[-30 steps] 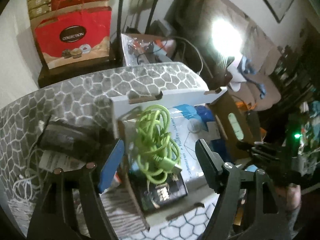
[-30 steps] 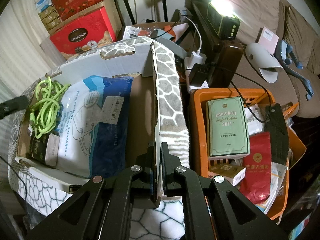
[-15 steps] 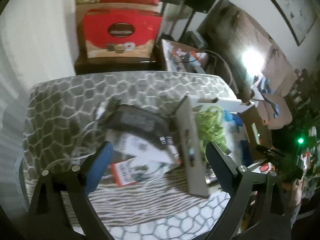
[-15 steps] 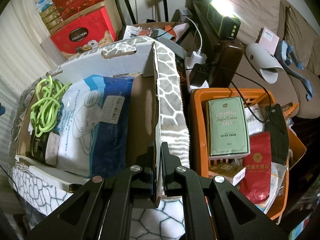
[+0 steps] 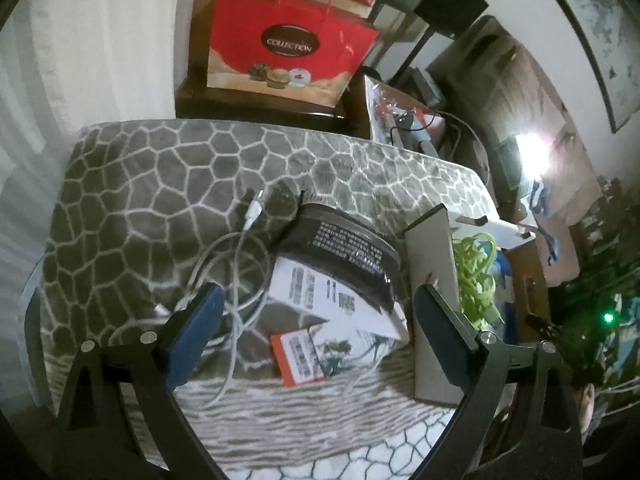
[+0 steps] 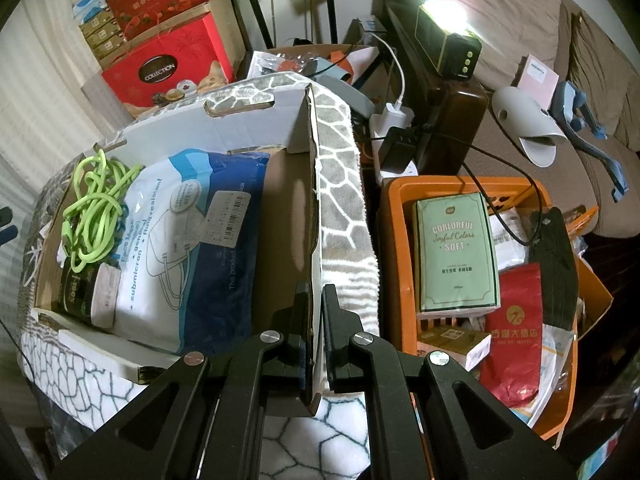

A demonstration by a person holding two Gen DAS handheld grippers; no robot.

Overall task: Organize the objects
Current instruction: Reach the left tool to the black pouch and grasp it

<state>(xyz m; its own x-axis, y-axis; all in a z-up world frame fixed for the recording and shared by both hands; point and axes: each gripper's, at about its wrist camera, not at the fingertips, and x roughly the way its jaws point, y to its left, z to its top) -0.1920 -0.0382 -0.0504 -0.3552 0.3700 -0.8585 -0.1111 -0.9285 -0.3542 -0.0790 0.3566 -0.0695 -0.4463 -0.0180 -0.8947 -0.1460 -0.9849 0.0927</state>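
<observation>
Left gripper [image 5: 316, 332] spread wide and empty above a white cable [image 5: 236, 276], black pouch [image 5: 344, 252] and orange card [image 5: 298, 354] on the patterned blanket [image 5: 160, 184], right gripper [image 6: 315, 322] clamped on the cardboard box [image 6: 312, 216] wall, green cable [image 6: 94, 210] and face mask pack [image 6: 192, 240] inside the box.

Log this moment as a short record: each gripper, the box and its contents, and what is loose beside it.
left gripper: jaws wide, nothing between them, over loose items on the patterned blanket
right gripper: shut on the cardboard box side wall
in box: green cable, blue mask pack, dark jar
loose on blanket: white cable, black pouch, white box, orange card
beside box: orange basket
</observation>
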